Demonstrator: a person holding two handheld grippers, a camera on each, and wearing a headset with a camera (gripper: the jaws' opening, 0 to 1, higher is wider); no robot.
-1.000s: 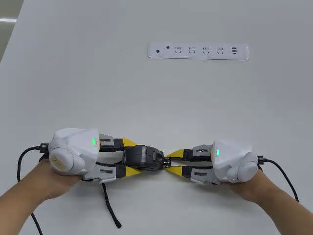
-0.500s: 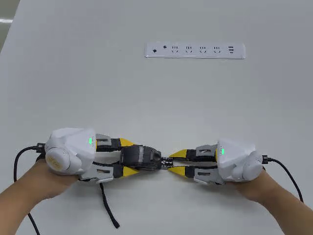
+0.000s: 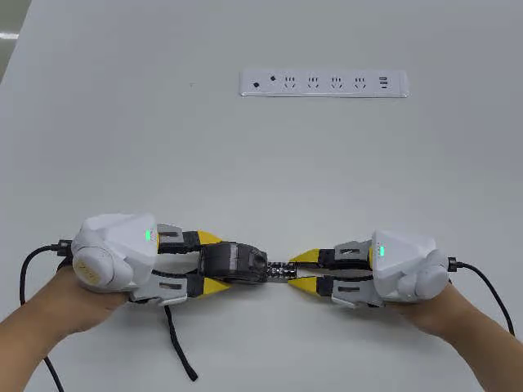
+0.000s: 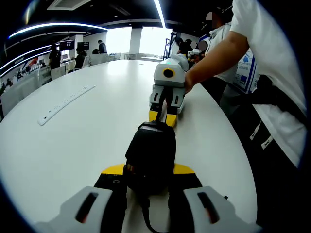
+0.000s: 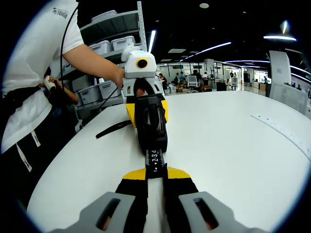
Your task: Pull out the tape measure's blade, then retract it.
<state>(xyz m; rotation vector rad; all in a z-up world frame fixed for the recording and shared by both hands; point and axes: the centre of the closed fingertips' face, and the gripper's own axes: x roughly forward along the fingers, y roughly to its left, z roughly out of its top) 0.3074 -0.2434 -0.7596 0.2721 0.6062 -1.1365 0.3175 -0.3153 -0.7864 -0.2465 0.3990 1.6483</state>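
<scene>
The left gripper (image 3: 214,262) has its yellow-tipped jaws clamped on the sides of the black tape measure (image 3: 237,262). The right gripper (image 3: 296,270) faces it with its jaws pinched flat on the end of the blade (image 3: 280,269). A second ago the right jaw tips sat against the nose of the case. Now they stand a little apart from it, and a short stretch of blade bridges the gap; in the right gripper view it reads 2, 3, 4. The case lies low over the white table (image 3: 245,163), near its front edge, between the two grippers. The blade's end hook is hidden inside the right jaws, and I cannot tell whether the case touches the tabletop. A black strap (image 3: 181,347) trails from under the left gripper toward the near edge, its upper end covered by the gripper. A white power strip (image 3: 323,83) lies well apart on the far side of the table. Each gripper's dark cable runs back past the person's wrist.
</scene>
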